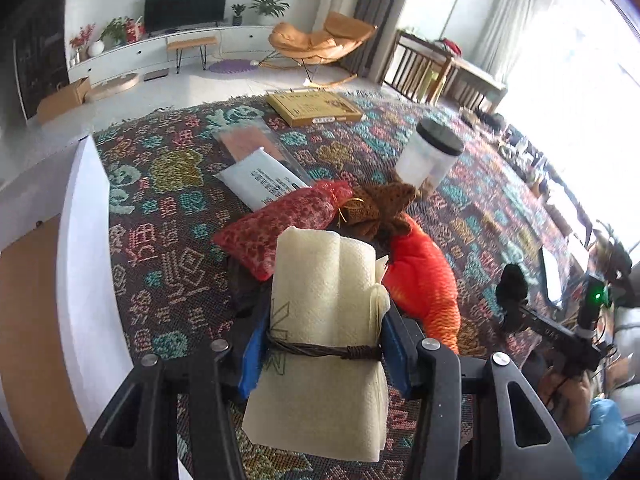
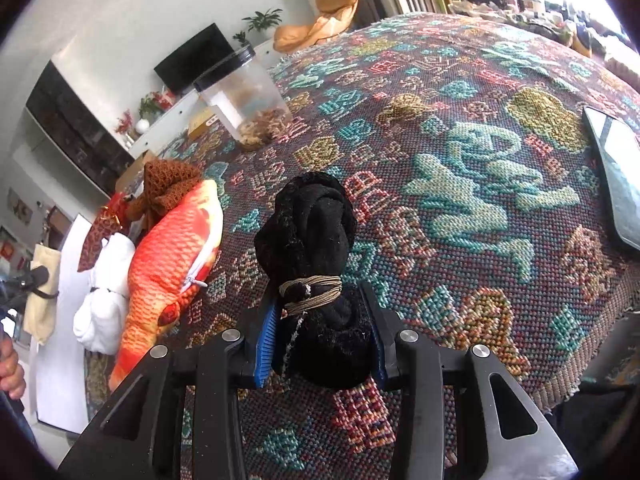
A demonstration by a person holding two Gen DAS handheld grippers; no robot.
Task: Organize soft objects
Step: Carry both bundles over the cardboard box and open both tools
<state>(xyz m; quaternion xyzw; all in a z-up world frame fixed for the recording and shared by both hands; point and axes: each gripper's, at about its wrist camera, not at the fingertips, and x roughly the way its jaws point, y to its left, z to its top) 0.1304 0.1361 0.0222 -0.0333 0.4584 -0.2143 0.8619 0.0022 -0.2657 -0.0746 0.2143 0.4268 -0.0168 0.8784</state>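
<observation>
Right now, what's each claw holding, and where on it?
Left claw: cream cloth bundle, gripped at its tied band. Right claw: black bundle, gripped below its cord.

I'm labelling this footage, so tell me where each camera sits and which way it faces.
Left wrist: on the left tool, looking down its fingers at the cream cloth bundle it grips.
Right wrist: on the right tool, facing the black cloth bundle it grips.
Shared: orange fish plush, lidded jar, each other's tool.

Cord-tied cream cloth bundle [image 1: 324, 320] and black bundle [image 2: 316, 276], both gripped aloft.
</observation>
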